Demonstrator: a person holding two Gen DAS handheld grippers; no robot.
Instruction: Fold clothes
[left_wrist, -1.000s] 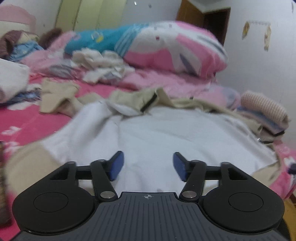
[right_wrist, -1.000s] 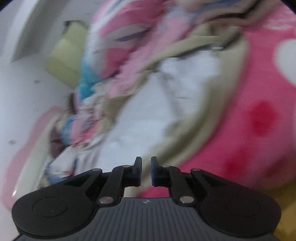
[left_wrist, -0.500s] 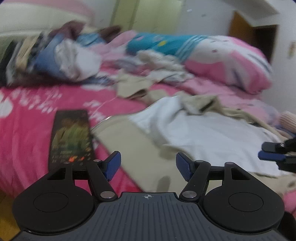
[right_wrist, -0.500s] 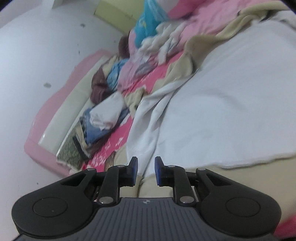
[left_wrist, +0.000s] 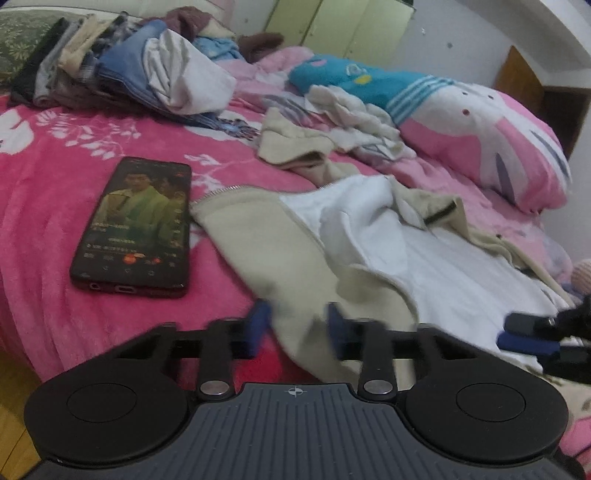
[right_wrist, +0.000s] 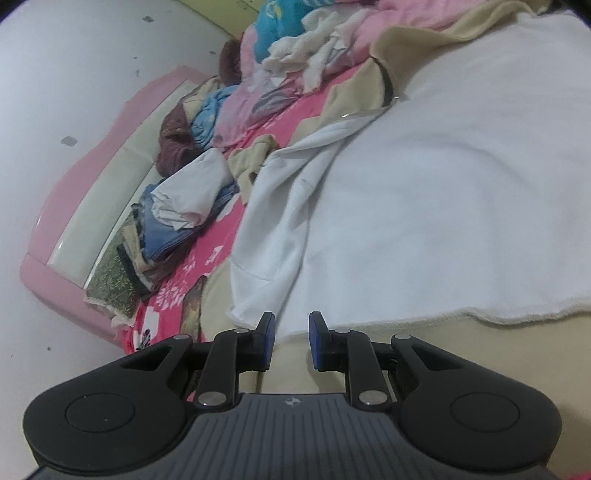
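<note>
A beige zip jacket (left_wrist: 280, 236) lies spread on the bed, opened out so its white fleece lining (left_wrist: 443, 266) faces up. My left gripper (left_wrist: 297, 325) is over the jacket's near left hem. Its jaws are closing, blurred, with the beige edge between them and a gap still showing. My right gripper (left_wrist: 524, 332) shows at the right edge of the left wrist view, low over the hem. In the right wrist view the right gripper (right_wrist: 290, 332) stands narrowly open over the border of white lining (right_wrist: 443, 184) and beige hem (right_wrist: 480, 350).
A lit phone (left_wrist: 136, 225) lies on the pink bed cover (left_wrist: 55, 166) just left of the jacket. Folded clothes (left_wrist: 74, 62) are stacked by the headboard (right_wrist: 92, 177). Loose garments (left_wrist: 351, 118) and a pink pillow (left_wrist: 461, 122) lie behind.
My left gripper swung left from the jacket's middle to its left hem and its jaws narrowed. My right gripper swept to the hem and its jaws parted slightly.
</note>
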